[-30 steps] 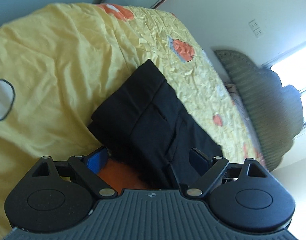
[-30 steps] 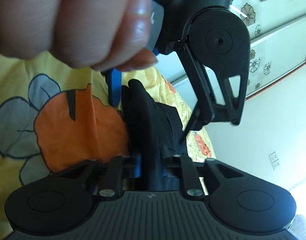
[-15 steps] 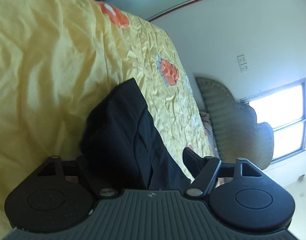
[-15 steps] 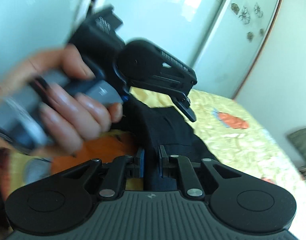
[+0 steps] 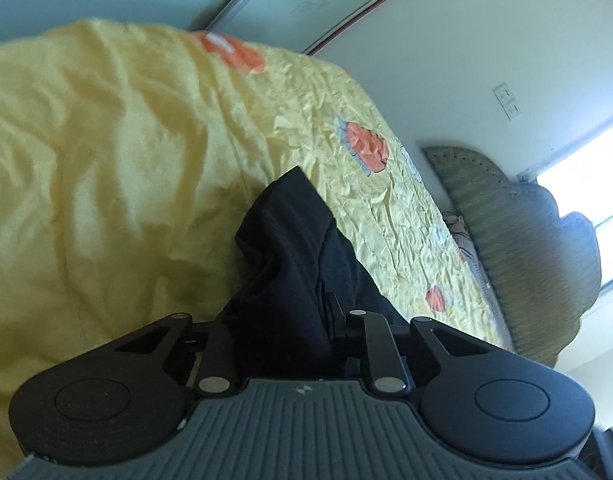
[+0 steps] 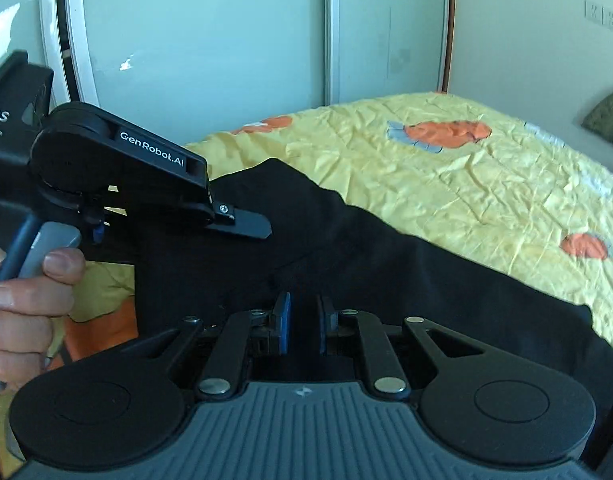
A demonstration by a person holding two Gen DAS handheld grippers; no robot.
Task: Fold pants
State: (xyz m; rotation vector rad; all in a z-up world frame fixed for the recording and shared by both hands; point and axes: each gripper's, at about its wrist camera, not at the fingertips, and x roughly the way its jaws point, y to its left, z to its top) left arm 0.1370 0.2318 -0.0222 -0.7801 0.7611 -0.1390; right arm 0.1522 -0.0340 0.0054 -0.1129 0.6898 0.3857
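The left gripper (image 5: 282, 320) has just been closing, now pinching the pants (image 5: 290, 240) beside the right gripper (image 6: 302, 320), also pinching pants; both ends are gripped, ready for folding.

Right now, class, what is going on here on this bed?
A person is folding black pants on a bed with a yellow flowered bedspread, using a handheld gripper in each hand. The right gripper is shut on a fold of the pants. The left gripper has just been closing and now pinches the fabric too. The left hand shows at the edge of the right view.
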